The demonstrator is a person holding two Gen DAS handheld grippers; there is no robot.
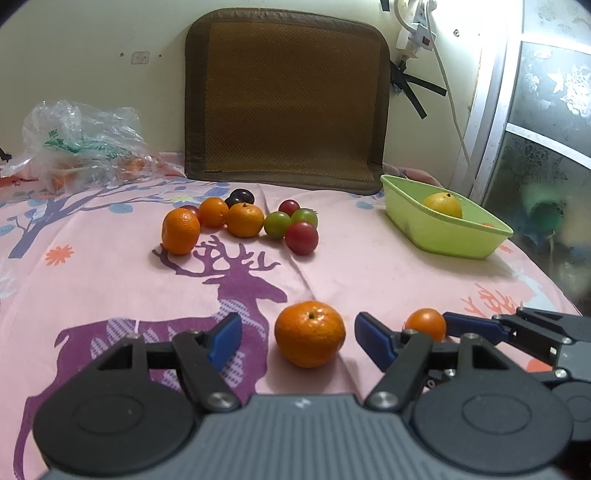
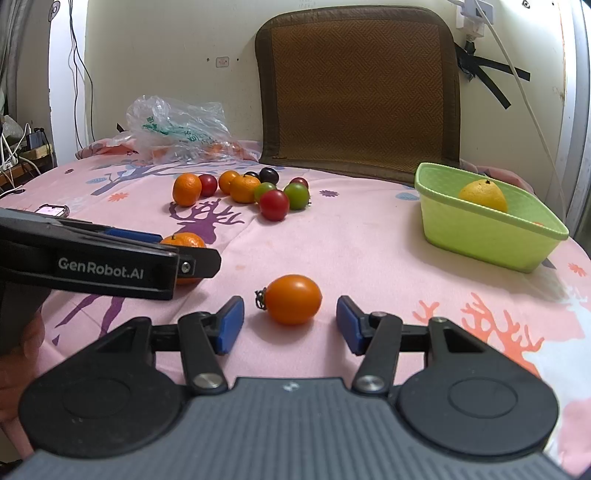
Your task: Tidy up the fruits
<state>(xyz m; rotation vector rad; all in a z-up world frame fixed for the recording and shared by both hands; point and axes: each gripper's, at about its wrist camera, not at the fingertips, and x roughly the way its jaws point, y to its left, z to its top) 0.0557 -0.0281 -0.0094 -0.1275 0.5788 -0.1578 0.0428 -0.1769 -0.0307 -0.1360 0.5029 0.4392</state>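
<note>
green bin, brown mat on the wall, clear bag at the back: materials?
Green bin: looks like moulded plastic, matte to semi-gloss, one uniform colour with thin rounded walls. Brown mat: seems woven straw or rattan, a herringbone weave inside a darker, probably fabric border. Clear bag: thin plastic film, crinkled, see-through, with shiny highlights and green print.

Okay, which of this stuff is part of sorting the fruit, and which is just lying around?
Part of the job:
mandarin between the open left gripper fingers
orange tomato between the open right gripper fingers
fruit pile
green bin holding a yellow fruit

Lying about:
plastic bag
brown mat
power strip
</note>
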